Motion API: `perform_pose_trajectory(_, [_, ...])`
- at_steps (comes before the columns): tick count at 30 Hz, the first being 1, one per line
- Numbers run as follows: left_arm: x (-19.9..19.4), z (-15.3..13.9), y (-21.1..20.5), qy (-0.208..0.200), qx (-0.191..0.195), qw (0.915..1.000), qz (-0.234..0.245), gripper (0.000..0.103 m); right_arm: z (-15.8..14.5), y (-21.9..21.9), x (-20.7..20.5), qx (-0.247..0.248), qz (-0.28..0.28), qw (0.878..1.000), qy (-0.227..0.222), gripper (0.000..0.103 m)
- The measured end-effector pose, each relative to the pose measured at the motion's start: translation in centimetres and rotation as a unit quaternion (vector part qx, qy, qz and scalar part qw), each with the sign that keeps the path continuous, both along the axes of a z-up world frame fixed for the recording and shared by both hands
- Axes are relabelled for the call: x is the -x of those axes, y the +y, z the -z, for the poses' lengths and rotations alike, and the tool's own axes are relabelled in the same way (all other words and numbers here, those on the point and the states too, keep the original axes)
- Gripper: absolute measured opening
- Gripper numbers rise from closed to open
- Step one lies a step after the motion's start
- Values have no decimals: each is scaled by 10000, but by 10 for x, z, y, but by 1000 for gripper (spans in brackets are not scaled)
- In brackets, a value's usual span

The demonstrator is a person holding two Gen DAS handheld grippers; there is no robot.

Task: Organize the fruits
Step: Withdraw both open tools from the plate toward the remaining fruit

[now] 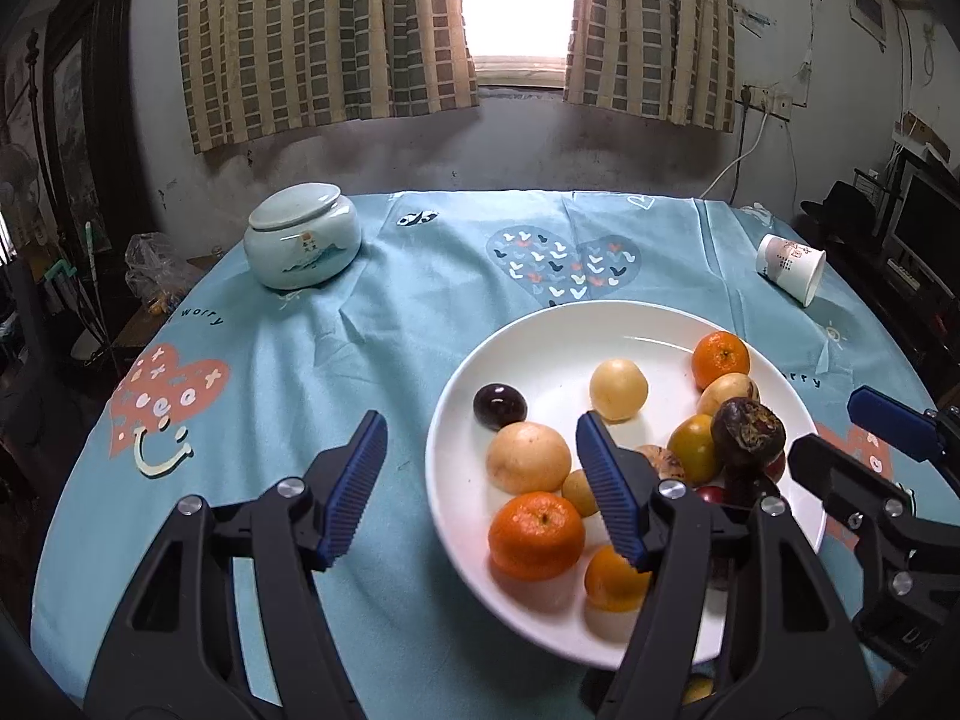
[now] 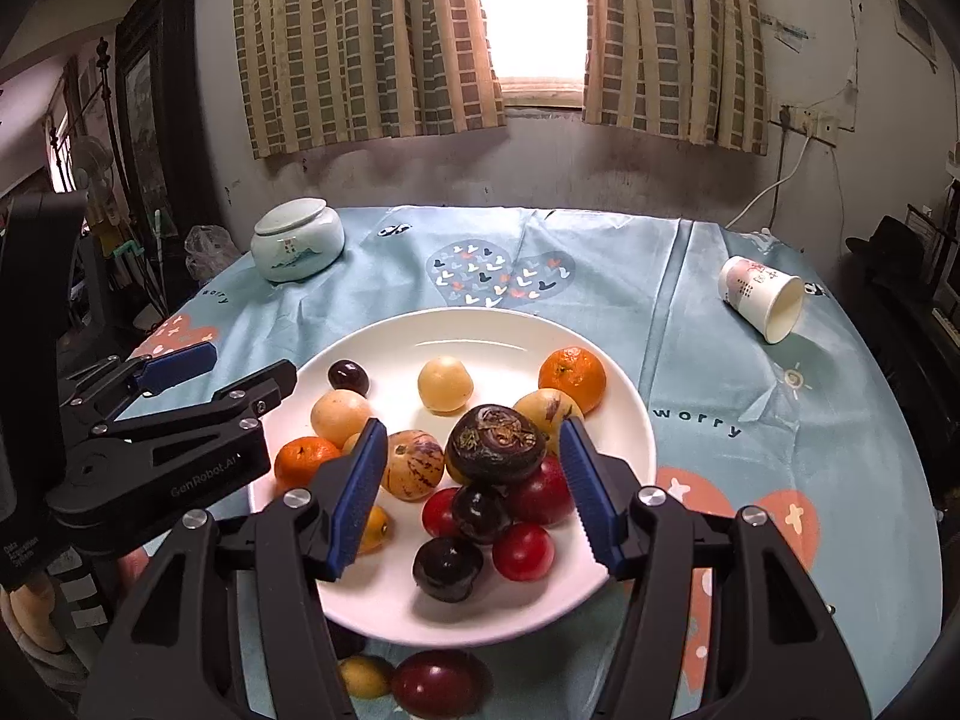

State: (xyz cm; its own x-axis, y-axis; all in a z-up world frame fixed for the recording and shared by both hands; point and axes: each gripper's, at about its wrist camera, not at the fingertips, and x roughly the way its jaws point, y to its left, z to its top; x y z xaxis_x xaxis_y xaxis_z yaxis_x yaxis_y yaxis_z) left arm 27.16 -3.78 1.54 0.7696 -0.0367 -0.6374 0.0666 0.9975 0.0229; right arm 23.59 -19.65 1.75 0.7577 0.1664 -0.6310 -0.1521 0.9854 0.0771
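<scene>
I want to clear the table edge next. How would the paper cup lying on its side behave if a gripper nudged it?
The paper cup lies tipped over on the tablecloth, mouth open, so a nudge would probably roll it in a curve. It looks thin and empty, likely light enough to skid away. A hard squeeze might crumple its wall.

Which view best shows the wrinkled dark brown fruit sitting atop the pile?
The right wrist view: the wrinkled dark brown fruit sits centred and unobstructed. The left wrist view shows it smaller, toward the right, its lower part hidden.
</scene>
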Motion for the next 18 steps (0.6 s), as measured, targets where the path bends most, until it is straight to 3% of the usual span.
perform_pose_trajectory(9, [55, 14, 22, 319, 334, 9989, -8, 68, -3, -13, 56, -277, 194, 9994, -115, 66])
perform_pose_trajectory(18, [110, 47, -2, 706, 100, 9958, 576, 69, 23, -40, 91, -603, 450, 9970, 207, 65])
